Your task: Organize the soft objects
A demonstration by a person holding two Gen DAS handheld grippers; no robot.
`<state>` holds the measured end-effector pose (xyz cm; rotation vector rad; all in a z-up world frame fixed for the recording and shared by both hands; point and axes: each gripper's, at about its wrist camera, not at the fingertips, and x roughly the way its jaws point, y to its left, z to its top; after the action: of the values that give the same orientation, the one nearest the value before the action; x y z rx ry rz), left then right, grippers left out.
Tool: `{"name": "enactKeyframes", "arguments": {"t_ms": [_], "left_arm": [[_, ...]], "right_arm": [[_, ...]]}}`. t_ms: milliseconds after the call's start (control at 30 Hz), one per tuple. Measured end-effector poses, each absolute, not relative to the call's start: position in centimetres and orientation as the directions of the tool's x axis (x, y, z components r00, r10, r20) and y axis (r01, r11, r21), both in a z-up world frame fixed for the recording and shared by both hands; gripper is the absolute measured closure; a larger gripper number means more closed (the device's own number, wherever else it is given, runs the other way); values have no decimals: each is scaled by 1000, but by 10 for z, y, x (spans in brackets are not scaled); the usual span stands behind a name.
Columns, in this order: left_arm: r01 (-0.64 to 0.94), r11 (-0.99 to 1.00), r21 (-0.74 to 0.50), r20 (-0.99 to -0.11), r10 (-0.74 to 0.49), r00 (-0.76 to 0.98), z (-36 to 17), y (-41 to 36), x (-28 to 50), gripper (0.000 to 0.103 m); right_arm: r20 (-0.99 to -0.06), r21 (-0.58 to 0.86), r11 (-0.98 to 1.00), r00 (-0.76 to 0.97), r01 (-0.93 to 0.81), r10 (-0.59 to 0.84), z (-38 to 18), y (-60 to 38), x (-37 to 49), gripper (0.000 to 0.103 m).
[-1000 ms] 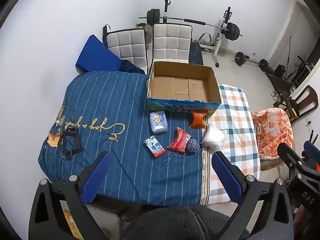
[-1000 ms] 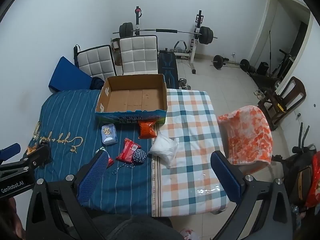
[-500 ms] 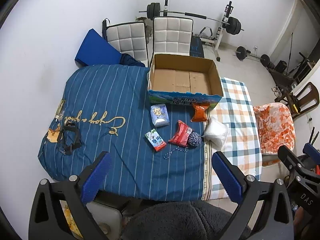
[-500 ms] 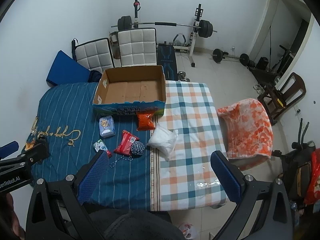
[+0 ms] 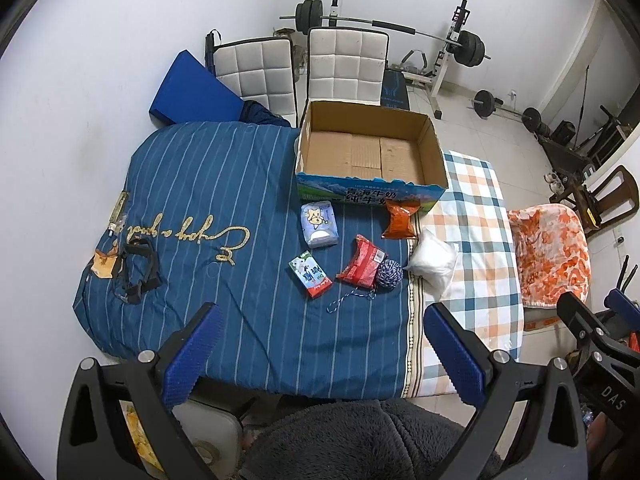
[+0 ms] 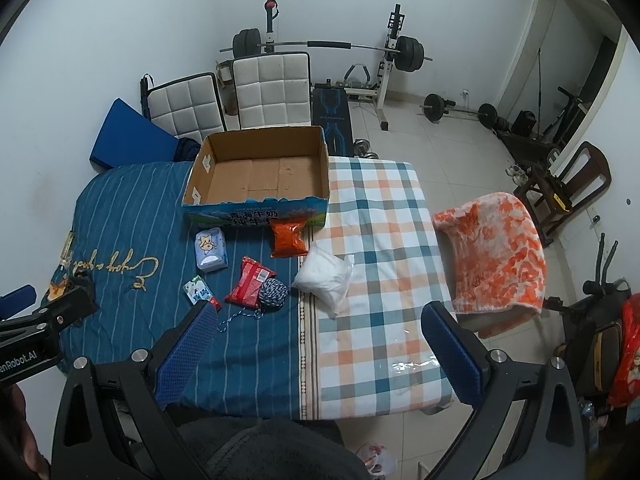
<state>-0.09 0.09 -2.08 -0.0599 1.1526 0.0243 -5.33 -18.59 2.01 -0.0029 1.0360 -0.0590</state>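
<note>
An empty cardboard box (image 5: 370, 152) (image 6: 260, 172) stands at the far side of the table. In front of it lie a blue tissue pack (image 5: 319, 224) (image 6: 210, 249), an orange snack bag (image 5: 401, 218) (image 6: 288, 236), a red packet (image 5: 362, 266) (image 6: 250, 288), a blue-white yarn ball (image 5: 389, 275) (image 6: 273, 295), a small milk packet (image 5: 310, 274) (image 6: 199, 292) and a white soft bag (image 5: 434, 262) (image 6: 326, 276). My left gripper (image 5: 320, 352) and right gripper (image 6: 316, 352) are both open and empty, held high above the near table edge.
The table carries a blue striped cloth (image 5: 200, 208) and a checked cloth (image 6: 380, 240). Black straps (image 5: 138, 268) lie at the left end. An orange blanket covers a chair (image 6: 496, 256) on the right. White chairs (image 5: 348, 68) and a weight bench (image 6: 332, 48) stand behind.
Both grippers have risen and drawn back a little from the table, so the objects look smaller and farther. Nothing on the table has moved.
</note>
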Motion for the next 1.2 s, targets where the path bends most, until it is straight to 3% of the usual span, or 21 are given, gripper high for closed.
{"name": "enactKeyframes", "arguments": {"t_ms": [1200], "left_arm": [[-55,998,-41,-907,-15,420,-15,-2,-2,0]], "right_arm": [[-822,-38,997,564,70,-72,40,-194,-53,0]]}}
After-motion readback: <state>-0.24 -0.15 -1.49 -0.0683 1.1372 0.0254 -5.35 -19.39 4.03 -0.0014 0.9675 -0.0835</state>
